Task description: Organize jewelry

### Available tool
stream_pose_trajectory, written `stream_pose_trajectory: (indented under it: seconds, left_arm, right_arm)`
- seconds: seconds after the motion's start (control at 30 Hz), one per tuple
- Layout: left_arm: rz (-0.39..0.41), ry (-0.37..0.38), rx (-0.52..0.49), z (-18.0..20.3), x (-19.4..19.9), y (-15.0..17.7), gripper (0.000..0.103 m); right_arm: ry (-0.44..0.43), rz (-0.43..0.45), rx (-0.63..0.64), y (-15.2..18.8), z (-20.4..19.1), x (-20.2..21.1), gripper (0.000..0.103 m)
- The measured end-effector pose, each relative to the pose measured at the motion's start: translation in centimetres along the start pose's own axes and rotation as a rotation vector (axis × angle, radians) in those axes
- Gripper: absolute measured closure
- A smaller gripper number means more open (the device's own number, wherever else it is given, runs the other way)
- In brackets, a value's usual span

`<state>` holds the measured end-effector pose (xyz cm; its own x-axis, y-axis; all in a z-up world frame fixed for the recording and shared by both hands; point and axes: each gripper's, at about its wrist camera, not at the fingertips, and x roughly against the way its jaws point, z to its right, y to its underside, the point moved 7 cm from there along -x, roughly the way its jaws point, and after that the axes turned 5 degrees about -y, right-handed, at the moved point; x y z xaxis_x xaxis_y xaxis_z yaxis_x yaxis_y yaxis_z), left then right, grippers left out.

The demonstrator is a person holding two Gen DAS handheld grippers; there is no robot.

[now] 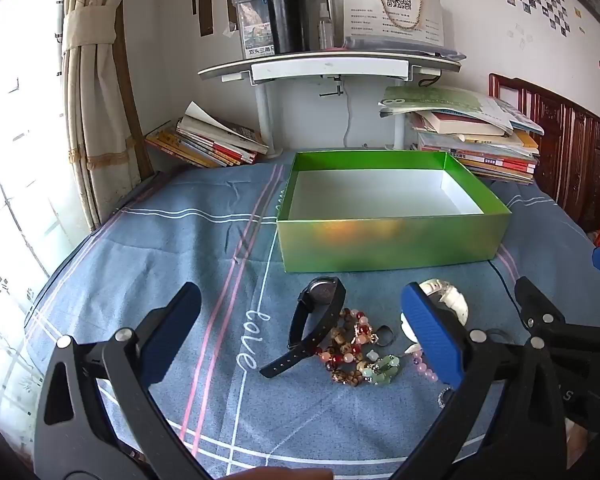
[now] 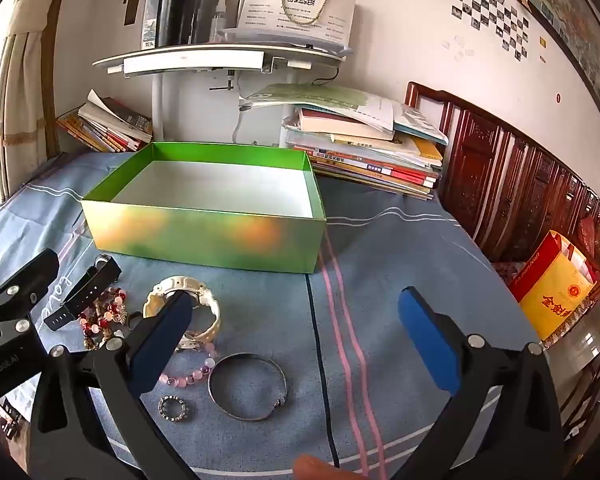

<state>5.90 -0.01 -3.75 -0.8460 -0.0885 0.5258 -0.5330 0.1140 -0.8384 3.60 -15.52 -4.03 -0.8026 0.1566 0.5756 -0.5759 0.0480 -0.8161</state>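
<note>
Green box (image 1: pixel 388 240) on the blue bedsheet (image 1: pixel 160 240), open top up and nothing visible inside, apparently set to receive the jewelry. In front of the box lie a black watch (image 1: pixel 320 312), beaded bracelets (image 1: pixel 352 354), a white watch (image 2: pixel 188 306), a silver bangle (image 2: pixel 247 386) and a small ring (image 2: pixel 173 409), loosely clustered and not yet sorted. Left gripper (image 1: pixel 300 332) hovers over the cluster in front of the box, fingers spread wide, holding nothing. Right gripper (image 2: pixel 296 344), equally spread and empty, hangs over the bangle side, likely poised for a first pick.
</note>
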Motion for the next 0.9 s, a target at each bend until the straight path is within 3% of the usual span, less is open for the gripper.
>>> stream_pose_trajectory:
  seconds: [0.9]
  left_arm:
    - [-0.009, 0.002, 0.004, 0.03, -0.12, 0.57, 0.004]
  right_arm:
    - [0.001, -0.008, 0.002, 0.57, 0.09, -0.31, 0.002]
